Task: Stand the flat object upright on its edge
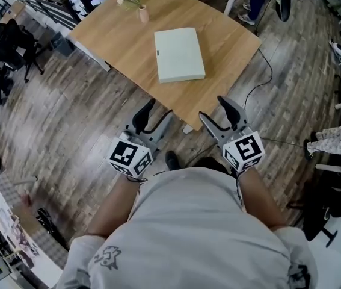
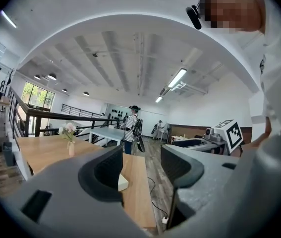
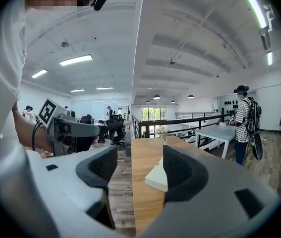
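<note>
A flat pale rectangular object (image 1: 179, 55) lies flat on the wooden table (image 1: 122, 35), near its middle. Both grippers hover over the floor, short of the table's near corner. My left gripper (image 1: 160, 109) is open with nothing between its jaws. My right gripper (image 1: 211, 108) is also open and empty. In the left gripper view, a corner of the flat object (image 2: 123, 182) shows beyond the left gripper (image 2: 142, 170). In the right gripper view, the flat object (image 3: 157, 175) lies on the table ahead of the right gripper (image 3: 139, 171), partly hidden by one finger.
A small vase of pink flowers (image 1: 141, 11) stands at the table's far edge. A black cable (image 1: 267, 71) and a plug (image 1: 187, 129) lie on the wood floor by the near corner. A person in a striped shirt (image 2: 130, 129) stands beyond. Office chairs (image 1: 8, 44) are at the left.
</note>
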`<state>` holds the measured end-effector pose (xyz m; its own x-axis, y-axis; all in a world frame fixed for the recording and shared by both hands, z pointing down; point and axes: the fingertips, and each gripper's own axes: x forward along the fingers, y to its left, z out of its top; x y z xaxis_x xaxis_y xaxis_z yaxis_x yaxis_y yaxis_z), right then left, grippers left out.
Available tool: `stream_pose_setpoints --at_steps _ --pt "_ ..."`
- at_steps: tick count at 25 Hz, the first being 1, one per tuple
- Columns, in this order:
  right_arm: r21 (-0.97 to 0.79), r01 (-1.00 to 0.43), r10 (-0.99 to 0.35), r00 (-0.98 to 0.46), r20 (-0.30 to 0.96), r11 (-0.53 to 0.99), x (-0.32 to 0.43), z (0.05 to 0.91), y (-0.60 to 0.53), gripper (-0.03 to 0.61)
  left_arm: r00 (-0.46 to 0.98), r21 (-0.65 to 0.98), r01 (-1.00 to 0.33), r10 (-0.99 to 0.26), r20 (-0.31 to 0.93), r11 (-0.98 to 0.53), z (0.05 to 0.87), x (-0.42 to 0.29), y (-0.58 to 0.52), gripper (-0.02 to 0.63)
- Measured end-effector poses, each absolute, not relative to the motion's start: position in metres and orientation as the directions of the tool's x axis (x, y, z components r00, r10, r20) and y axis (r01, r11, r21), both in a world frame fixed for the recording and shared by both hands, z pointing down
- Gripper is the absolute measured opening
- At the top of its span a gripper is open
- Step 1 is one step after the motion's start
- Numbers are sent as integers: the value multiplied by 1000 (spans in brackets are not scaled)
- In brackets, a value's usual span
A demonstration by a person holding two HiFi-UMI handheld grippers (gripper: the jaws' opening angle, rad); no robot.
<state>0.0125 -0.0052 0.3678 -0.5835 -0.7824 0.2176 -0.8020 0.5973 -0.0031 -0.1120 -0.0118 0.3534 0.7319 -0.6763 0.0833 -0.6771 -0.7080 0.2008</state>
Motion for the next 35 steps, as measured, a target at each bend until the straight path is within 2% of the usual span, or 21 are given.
stream_pose_setpoints --at_steps 8,18,27,35 --pt "-32 -794 -768 -596 232 607 30 380 -54 296 726 179 -686 -678 116 -705 363 -94 -54 232" --pt "-68 -736 -704 -667 246 673 59 392 -148 298 649 127 -761 -741 171 -637 372 -71 -135 232" --pt "-172 -734 -669 -673 316 657 77 429 -205 302 612 156 -790 -751 249 -592 398 -60 -182 232" --pt "-239 -772 -648 -628 430 589 74 489 -250 308 626 260 -779 -689 366 -570 467 -78 -236 239"
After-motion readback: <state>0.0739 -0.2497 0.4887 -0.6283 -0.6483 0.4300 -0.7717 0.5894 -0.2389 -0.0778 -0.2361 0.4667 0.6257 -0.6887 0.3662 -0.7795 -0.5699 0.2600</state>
